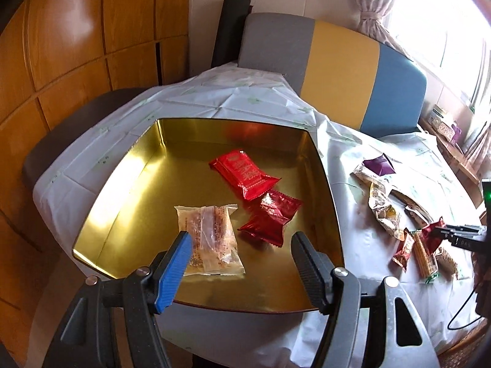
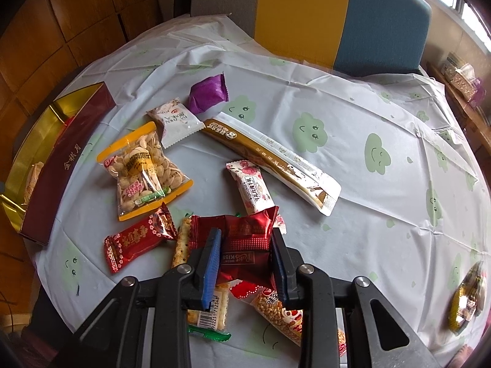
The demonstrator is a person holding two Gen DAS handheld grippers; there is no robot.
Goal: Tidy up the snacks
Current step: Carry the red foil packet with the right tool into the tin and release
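Your right tool [image 2: 245,257] is closed onto a dark red foil packet [image 2: 242,236], and the risk is the crowding: that packet lies on top of a seeded cracker bar [image 2: 184,245] and touches the puffed-grain pack [image 2: 276,303] just below, so a lift may drag a neighbour along or scatter the pile. The foil is slick and crinkly (the grip looks to sit on the puffed middle, not a seam), so it could slip out on the way to the gold tin [image 1: 129,190]. The tin's maroon wall [image 2: 61,165] stands proud at the left of the surface [image 2: 337,122], so a low carry could clip it. Your left tool [image 1: 242,251] hangs wide and empty over the tin's near edge, its blue pad [image 1: 175,270] just above the clear-wrapped cake [image 1: 211,239]; it may get in the way of the drop. The tin already holds that cake plus two red packets [image 1: 245,178] [image 1: 270,217]. The pistachio bag [image 2: 144,168], purple packet [image 2: 208,93], long brown stick pack [image 2: 270,156] and others lie loose on the surface.
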